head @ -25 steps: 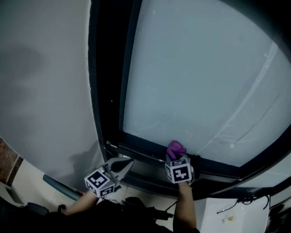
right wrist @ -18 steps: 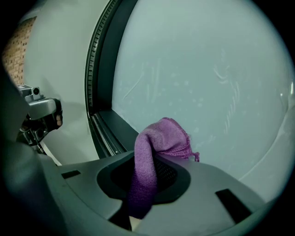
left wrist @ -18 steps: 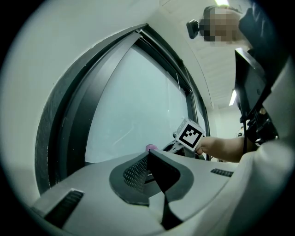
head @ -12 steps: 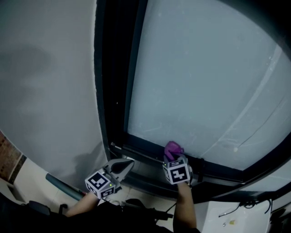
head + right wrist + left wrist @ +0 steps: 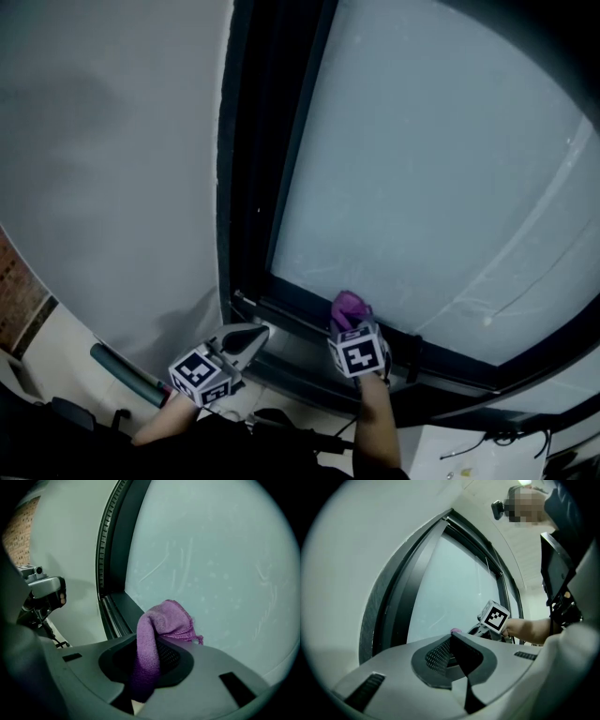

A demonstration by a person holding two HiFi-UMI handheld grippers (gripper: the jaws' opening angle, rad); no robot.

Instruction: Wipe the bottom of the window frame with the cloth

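Purple knitted cloth (image 5: 349, 304), grasped by the right tool (image 5: 351, 324), is at the dark window frame's bottom (image 5: 450, 367); the left tool (image 5: 249, 337), clenched empty, hovers near it.

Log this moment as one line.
step: wipe | right gripper: shut on cloth, at bottom of window frame | left gripper: shut, empty, left of cloth | cloth-to-frame contact: cannot tell

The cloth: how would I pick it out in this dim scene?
Find the big pale window pane and follow it down to the dark bottom frame rail. There the right gripper pinches a small bunched cloth. It is the only purple thing among greys and black.
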